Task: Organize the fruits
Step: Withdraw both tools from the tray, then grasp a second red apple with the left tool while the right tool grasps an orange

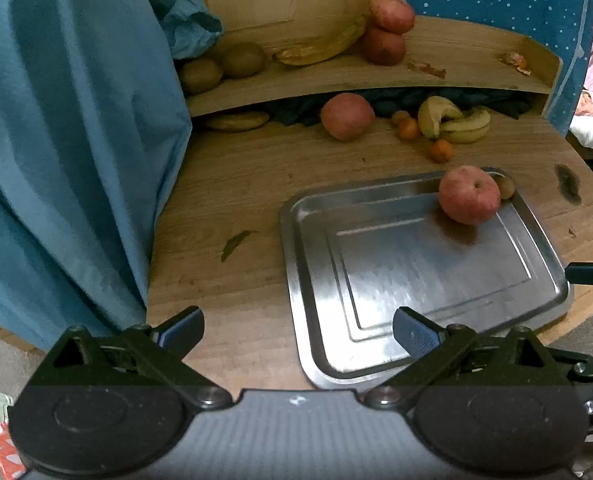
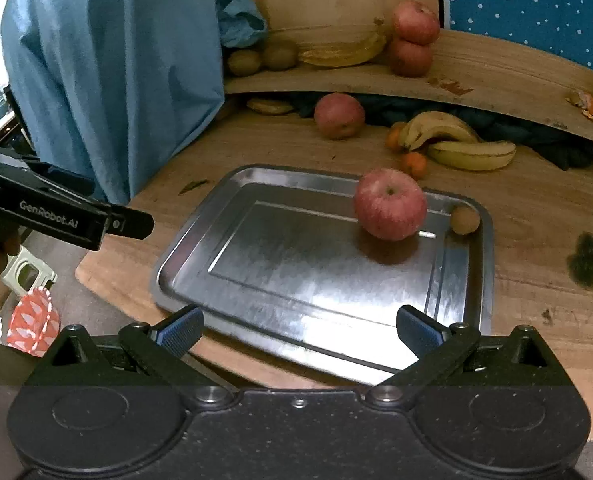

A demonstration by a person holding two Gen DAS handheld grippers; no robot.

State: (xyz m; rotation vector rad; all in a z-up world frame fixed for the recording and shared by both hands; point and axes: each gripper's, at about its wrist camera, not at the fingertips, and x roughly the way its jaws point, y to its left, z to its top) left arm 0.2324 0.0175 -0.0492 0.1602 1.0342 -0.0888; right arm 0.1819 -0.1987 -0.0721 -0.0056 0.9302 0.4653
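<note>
Both grippers, left gripper (image 1: 298,330) and right gripper (image 2: 299,328), with jaws spread wide and empty, low above the near edge of the metal tray (image 2: 256,280). Ahead of the right jaws, inside the tray's far part: one red apple (image 2: 390,209), and just right of it a small kiwi (image 2: 464,220) against the far right corner. Beyond the tray, farther ahead on the wooden table (image 2: 536,216): another apple (image 2: 339,116), bananas (image 2: 456,142) and small oranges (image 2: 413,164).

Shiny brushed metal tray (image 2: 256,264), matt grained wooden table (image 2: 536,220) and shelf (image 2: 496,68), soft blue cloth (image 2: 116,60), smooth red apple (image 2: 390,204), ribbed blue finger pads (image 2: 180,330)
</note>
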